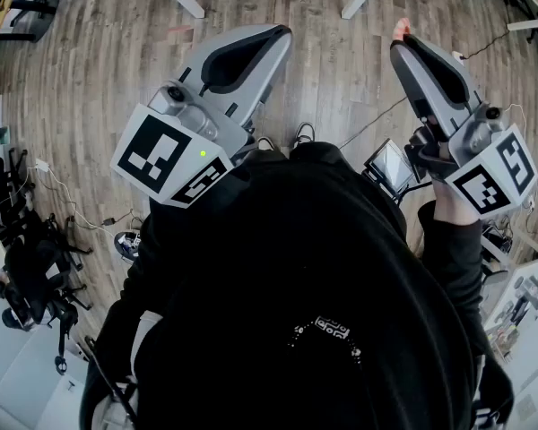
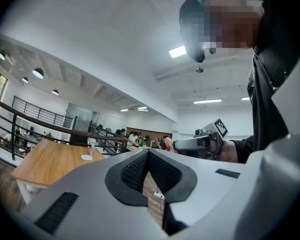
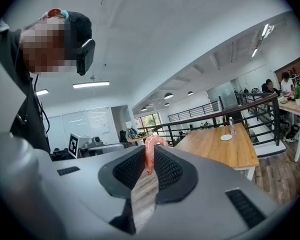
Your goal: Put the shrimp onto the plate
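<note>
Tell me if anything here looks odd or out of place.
The shrimp is pinched in the right gripper, held in mid-air above the wooden floor, with no plate beneath. The left gripper is shut and empty.

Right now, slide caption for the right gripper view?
Right gripper clamps a curled pink shrimp between its black ribbed pads, light wooden table behind.

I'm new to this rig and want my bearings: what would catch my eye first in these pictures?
A pink shrimp is pinched between the fingers of the right gripper, held in the air above a wood floor. The left gripper is raised beside it, shut and empty. In the right gripper view, a wooden table stands beyond the shrimp.
</note>
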